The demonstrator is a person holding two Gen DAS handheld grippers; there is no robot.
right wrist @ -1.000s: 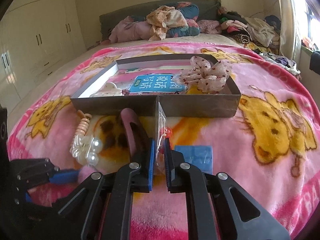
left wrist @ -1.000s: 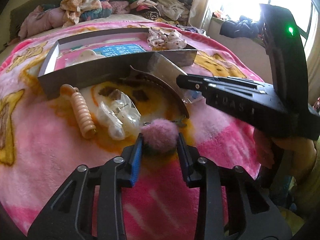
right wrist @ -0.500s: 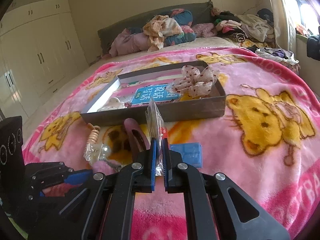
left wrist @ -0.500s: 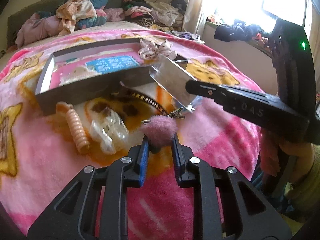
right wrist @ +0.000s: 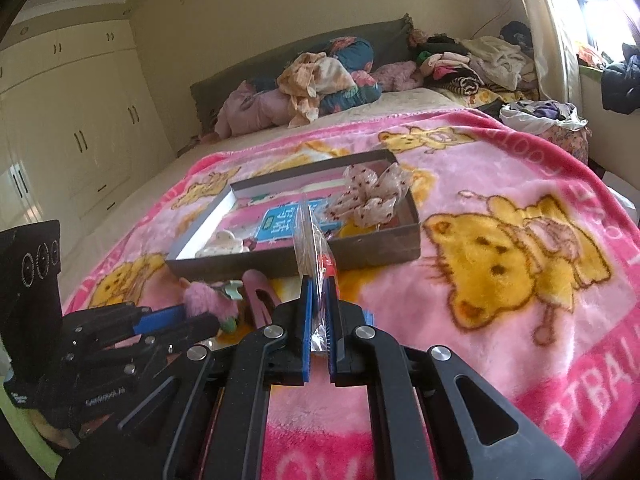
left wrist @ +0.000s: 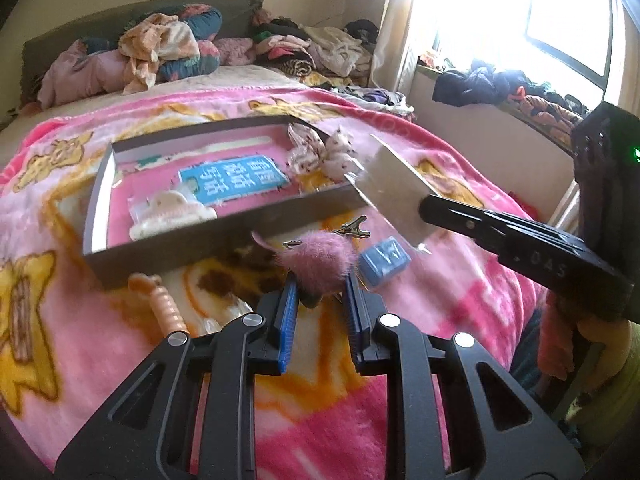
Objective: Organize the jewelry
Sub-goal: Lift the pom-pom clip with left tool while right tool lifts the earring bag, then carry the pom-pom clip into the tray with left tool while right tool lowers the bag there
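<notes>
Bed (right wrist: 132,184) carries a pink cartoon-print blanket (right wrist: 516,216), with heaped clothing (right wrist: 320,76) at its head. On the blanket sits a shallow grey box (left wrist: 168,246), open-topped. Inside it: a blue printed card (left wrist: 232,180), a dotted fabric scrunchie (left wrist: 320,152) at the right end, a cream claw clip (left wrist: 172,216) at the left. Right gripper (right wrist: 319,300) is held above the blanket just before the box's near wall, fingers narrowed onto a clear plastic packet (right wrist: 310,240) standing edge-on. Left gripper (left wrist: 320,300) is clamped on a pink fluffy pom-pom hair clip (left wrist: 318,258), lifted off the blanket. Beside it lie a small blue packet (left wrist: 384,258) and a peach spiral hair tie (left wrist: 168,308).
</notes>
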